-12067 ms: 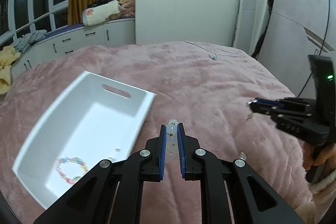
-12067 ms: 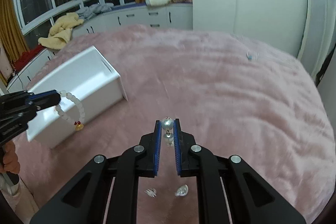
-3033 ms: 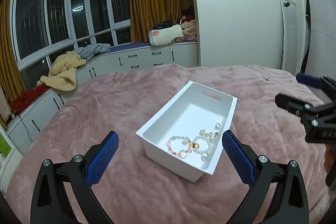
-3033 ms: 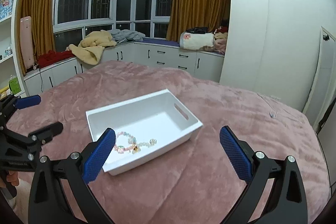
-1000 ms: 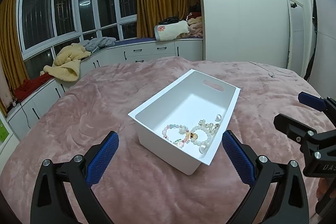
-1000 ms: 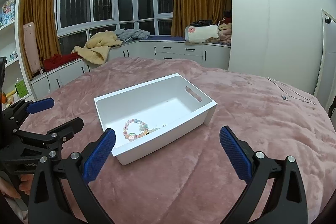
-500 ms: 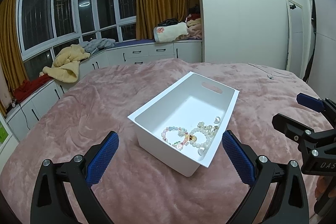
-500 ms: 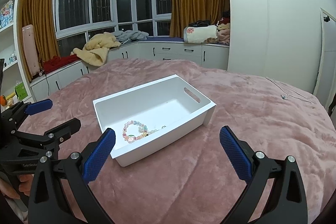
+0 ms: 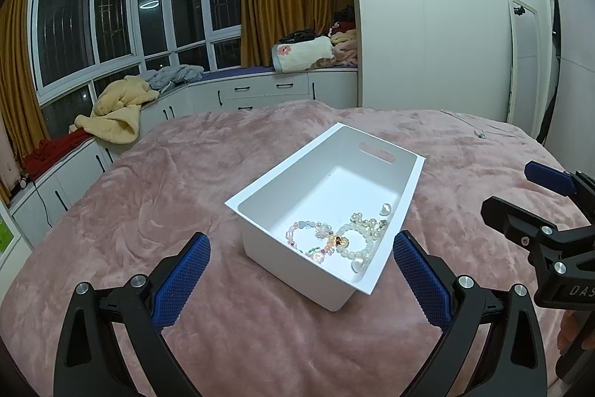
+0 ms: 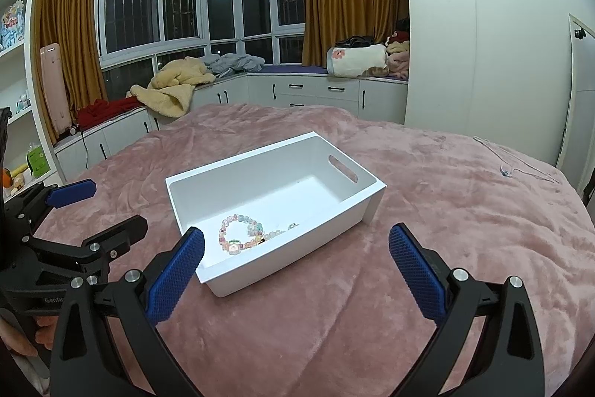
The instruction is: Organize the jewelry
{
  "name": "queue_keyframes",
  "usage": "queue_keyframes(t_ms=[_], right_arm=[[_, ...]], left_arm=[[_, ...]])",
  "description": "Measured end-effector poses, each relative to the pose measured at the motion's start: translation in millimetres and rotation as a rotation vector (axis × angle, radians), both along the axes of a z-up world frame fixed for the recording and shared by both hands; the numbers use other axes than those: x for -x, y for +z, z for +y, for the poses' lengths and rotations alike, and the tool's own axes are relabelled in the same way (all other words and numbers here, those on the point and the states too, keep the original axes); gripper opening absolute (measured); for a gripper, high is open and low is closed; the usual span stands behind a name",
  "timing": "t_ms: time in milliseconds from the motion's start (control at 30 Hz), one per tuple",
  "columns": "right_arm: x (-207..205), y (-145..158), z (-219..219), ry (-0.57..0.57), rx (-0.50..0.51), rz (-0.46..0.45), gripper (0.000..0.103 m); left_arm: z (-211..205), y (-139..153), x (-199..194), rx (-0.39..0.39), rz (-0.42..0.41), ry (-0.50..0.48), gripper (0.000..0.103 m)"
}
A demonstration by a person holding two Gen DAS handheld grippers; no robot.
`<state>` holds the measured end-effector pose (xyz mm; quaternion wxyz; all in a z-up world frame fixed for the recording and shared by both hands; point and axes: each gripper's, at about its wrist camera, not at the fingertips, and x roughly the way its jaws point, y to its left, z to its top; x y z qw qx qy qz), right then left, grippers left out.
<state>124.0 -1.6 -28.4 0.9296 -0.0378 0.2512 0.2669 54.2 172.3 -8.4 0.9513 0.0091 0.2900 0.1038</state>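
Note:
A white bin (image 9: 407, 190) (image 10: 366, 201) sits on the pink bed. In it lie a coloured bead bracelet (image 9: 306, 240) (image 10: 238, 233), a white pearl bracelet (image 9: 357, 240) and small pearl pieces (image 9: 385, 209). My left gripper (image 9: 299, 270) is wide open and empty, held back from the bin's near corner; it shows at the left of the right wrist view (image 10: 96, 214). My right gripper (image 10: 297, 259) is wide open and empty, short of the bin; it shows at the right of the left wrist view (image 9: 528, 196).
The pink fleece blanket (image 9: 186, 181) covers the whole bed. A thin white cable (image 10: 513, 168) lies at the far right of the bed. White cabinets (image 10: 316, 92) with piled clothes run under the windows beyond the bed. A white wardrobe wall (image 9: 427, 25) stands behind.
Twelve seconds ago each gripper was shut on a pearl piece; now both are wide open and empty, pulled back and raised, and the jewelry lies in the bin. Over the last second, only slight drift.

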Motion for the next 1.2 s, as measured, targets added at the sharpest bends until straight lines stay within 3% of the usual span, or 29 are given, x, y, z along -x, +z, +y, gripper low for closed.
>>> queue_keyframes(t_ms=[567, 833, 1200], right_arm=[[-1.9, -3.4, -0.5, -0.009, 0.017, -0.004, 0.098], [-2.7, -3.5, 1.1, -0.011, 0.008, -0.002, 0.098], [-4.9, -6.3, -1.5, -0.006, 0.009, -0.005, 0.098]], left_arm=[[-5.1, 2.1, -1.4, -0.025, -0.014, -0.017, 0.1], [-0.2, 0.1, -2.6, 0.034, -0.031, -0.053, 0.099], [-5.3, -2.2, -7.8, -0.049, -0.026, -0.009, 0.099]])
